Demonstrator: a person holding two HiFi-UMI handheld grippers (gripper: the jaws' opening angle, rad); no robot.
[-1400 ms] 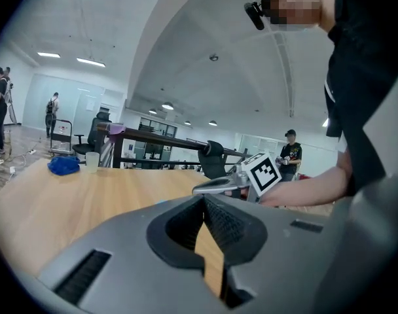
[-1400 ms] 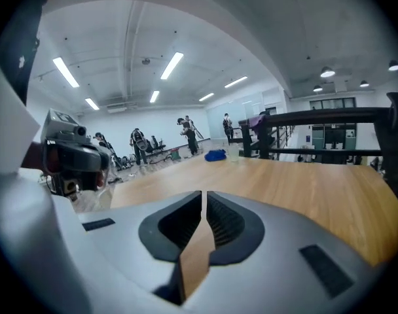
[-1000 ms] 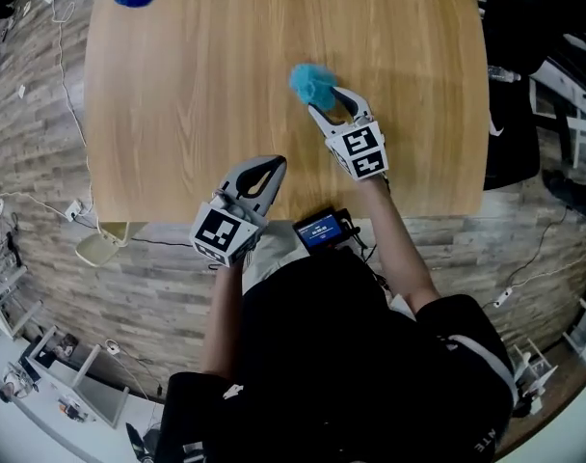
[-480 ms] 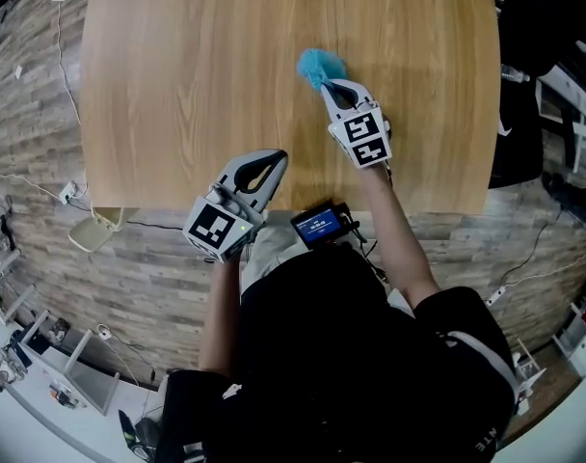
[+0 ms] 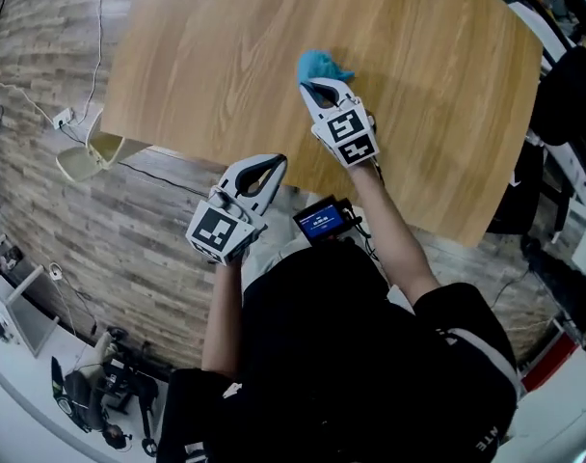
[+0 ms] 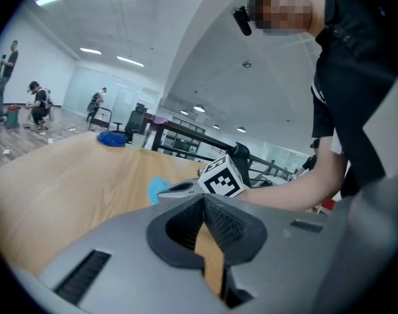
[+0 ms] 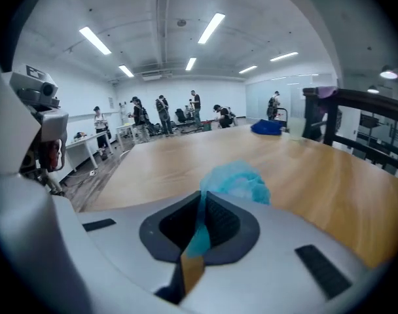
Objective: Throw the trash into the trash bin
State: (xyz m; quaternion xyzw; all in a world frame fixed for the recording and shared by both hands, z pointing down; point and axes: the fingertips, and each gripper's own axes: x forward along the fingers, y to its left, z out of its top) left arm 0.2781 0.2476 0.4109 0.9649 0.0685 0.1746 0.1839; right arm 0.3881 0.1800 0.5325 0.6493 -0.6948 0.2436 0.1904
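The wooden desk (image 5: 226, 66) fills the upper part of the head view, with plank floor (image 5: 129, 249) around it. The left gripper (image 5: 274, 162) hangs at the desk's near edge, its jaws closed together with nothing between them. The right gripper (image 5: 308, 85) reaches in over the desk, jaws clamped on a crumpled blue piece of trash (image 5: 324, 66) that bulges out beyond its tips. A second blue bundle (image 7: 266, 128) lies well apart, at the desk's far end.
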